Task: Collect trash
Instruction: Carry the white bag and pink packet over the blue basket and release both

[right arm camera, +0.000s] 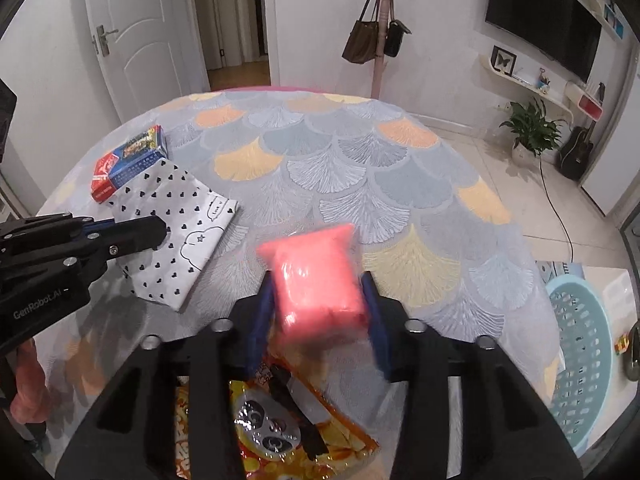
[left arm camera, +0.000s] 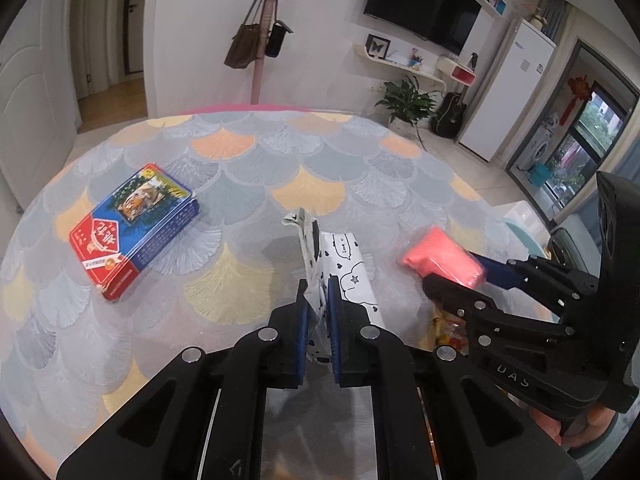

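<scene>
My left gripper (left arm camera: 318, 292) is shut on the edge of a white bag with black hearts (left arm camera: 350, 268), held above the table; the bag also shows in the right wrist view (right arm camera: 176, 236). My right gripper (right arm camera: 320, 308) is shut on a pink plastic-wrapped packet (right arm camera: 320, 280), lifted off the table; it shows in the left wrist view (left arm camera: 444, 258) to the right of the bag. A red and blue card box (left arm camera: 136, 232) lies on the table at the left. An orange snack wrapper (right arm camera: 280, 428) lies under my right gripper.
The round table (right arm camera: 360, 168) has a fan-pattern cloth. A light blue plastic basket (right arm camera: 580, 356) stands on the floor at the right. A pink coat stand with bags (right arm camera: 380, 36), a plant (right arm camera: 532, 128) and a guitar stand beyond the table.
</scene>
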